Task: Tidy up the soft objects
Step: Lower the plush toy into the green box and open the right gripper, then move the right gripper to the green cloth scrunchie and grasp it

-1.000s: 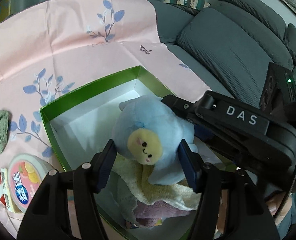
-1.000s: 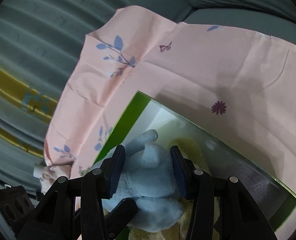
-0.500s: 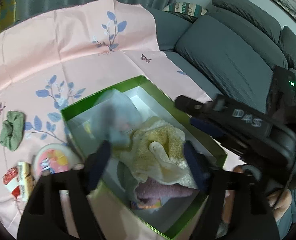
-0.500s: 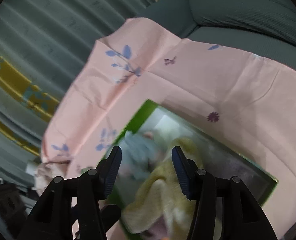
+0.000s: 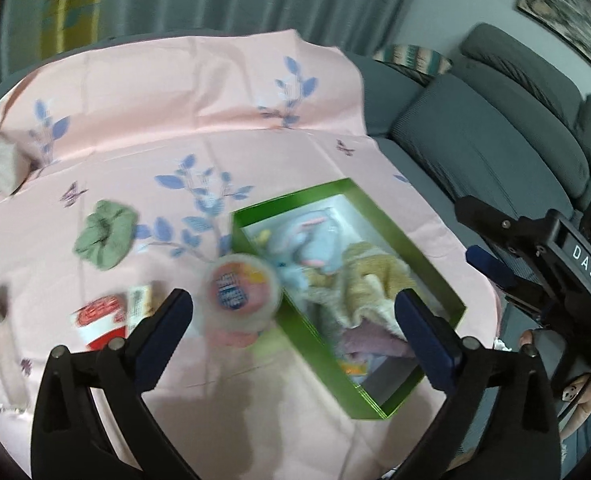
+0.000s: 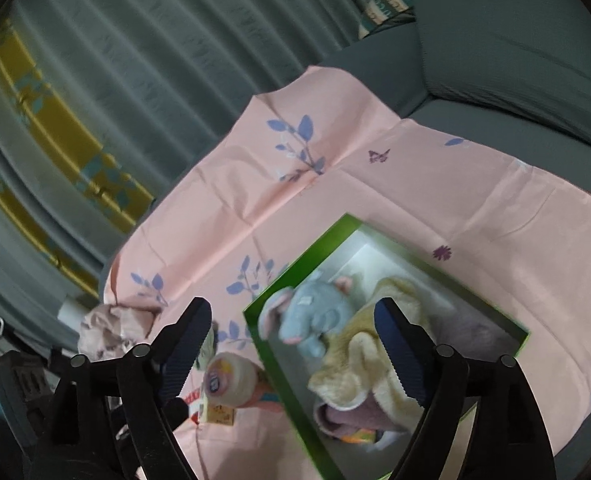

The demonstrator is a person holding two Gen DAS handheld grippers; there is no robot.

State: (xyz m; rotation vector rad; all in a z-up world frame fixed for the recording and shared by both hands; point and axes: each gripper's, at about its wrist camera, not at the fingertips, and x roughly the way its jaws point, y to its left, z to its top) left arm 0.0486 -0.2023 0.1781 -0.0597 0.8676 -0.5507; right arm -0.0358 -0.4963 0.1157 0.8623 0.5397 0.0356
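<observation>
My left gripper (image 5: pixel 293 316) hangs above the cloth with its jaws opening and nothing between them, and my right gripper (image 6: pixel 291 344) is opening too, equally bare, over the green box (image 6: pixel 263 304). The blue plush elephant (image 6: pixel 315 316) lies inside that box at its far end, against a cream towel (image 6: pixel 375 360) with a purple cloth (image 6: pixel 351 416) under it, so I judge this drop finished and the step in hand to be the change-over to the next soft item. 1 clear candidate is the green scrunchie (image 5: pixel 103 234), lying on the pink cloth (image 5: pixel 175 92) well apart from the box; a crumpled pinkish fabric (image 6: pixel 111 326) sits at the cloth's edge. The next move calls for my left gripper to swing over, straddle the scrunchie and close on it, leaving the round tub (image 5: pixel 241 292) alone.
</observation>
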